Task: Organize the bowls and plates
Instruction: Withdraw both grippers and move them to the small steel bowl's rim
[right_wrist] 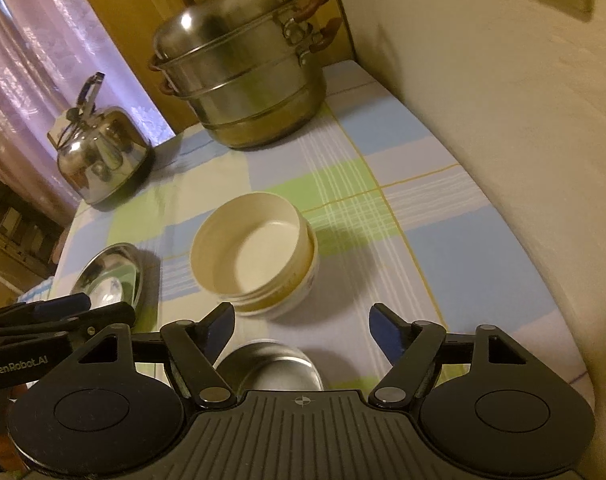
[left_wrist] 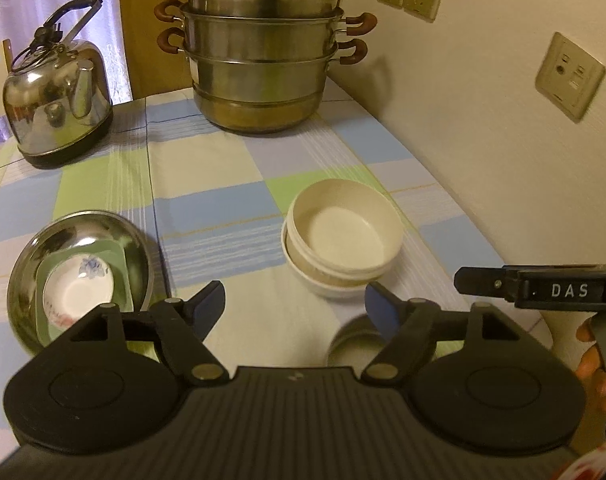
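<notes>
A stack of cream bowls (left_wrist: 341, 236) stands mid-table; it also shows in the right wrist view (right_wrist: 255, 256). A steel basin (left_wrist: 79, 272) at the left holds a green square plate (left_wrist: 121, 258) and a white flowered bowl (left_wrist: 77, 294); the basin also shows in the right wrist view (right_wrist: 111, 272). A small steel bowl (right_wrist: 269, 366) sits near the front edge, just below my open, empty right gripper (right_wrist: 301, 330); it also shows in the left wrist view (left_wrist: 353, 344). My left gripper (left_wrist: 295, 306) is open and empty, above the table in front of the cream bowls.
A large steel steamer pot (left_wrist: 263, 52) stands at the back by the wall. A steel kettle (left_wrist: 57, 100) stands at the back left. A checked cloth (left_wrist: 223, 184) covers the table. The wall (left_wrist: 503, 140) with sockets runs along the right.
</notes>
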Action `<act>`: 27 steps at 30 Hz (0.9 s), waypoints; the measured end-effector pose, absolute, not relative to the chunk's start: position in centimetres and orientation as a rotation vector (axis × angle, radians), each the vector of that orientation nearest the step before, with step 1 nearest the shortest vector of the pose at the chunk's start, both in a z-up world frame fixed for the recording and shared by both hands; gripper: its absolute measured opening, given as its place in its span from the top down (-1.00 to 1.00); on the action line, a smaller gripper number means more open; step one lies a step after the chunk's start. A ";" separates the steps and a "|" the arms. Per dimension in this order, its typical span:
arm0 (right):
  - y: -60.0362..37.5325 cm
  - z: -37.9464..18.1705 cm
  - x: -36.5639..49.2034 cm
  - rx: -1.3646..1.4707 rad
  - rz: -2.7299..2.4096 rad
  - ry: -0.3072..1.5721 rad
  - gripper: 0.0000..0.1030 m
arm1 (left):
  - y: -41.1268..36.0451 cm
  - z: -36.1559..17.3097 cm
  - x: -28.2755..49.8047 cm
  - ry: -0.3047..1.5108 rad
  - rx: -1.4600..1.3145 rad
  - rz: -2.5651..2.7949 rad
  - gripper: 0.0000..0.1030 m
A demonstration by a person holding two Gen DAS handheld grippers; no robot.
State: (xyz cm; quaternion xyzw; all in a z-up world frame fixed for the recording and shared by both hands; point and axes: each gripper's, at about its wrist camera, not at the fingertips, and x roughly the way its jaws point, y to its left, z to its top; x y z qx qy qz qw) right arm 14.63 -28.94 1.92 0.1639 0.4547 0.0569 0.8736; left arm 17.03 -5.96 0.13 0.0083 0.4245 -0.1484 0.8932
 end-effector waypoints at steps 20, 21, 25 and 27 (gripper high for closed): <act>-28.4 0.3 6.5 0.306 0.217 1.033 -0.44 | -3.2 -2.4 7.6 0.967 -0.044 -0.233 -0.56; -28.4 0.2 6.3 0.304 0.221 1.039 -0.44 | -3.2 -2.5 7.2 0.970 -0.045 -0.229 -0.56; -28.3 -0.3 5.4 0.281 0.226 1.059 -0.44 | -3.0 -3.0 5.8 0.988 -0.053 -0.209 -0.56; -28.2 -0.6 5.1 0.272 0.232 1.074 -0.44 | -2.9 -3.2 5.2 0.995 -0.062 -0.198 -0.56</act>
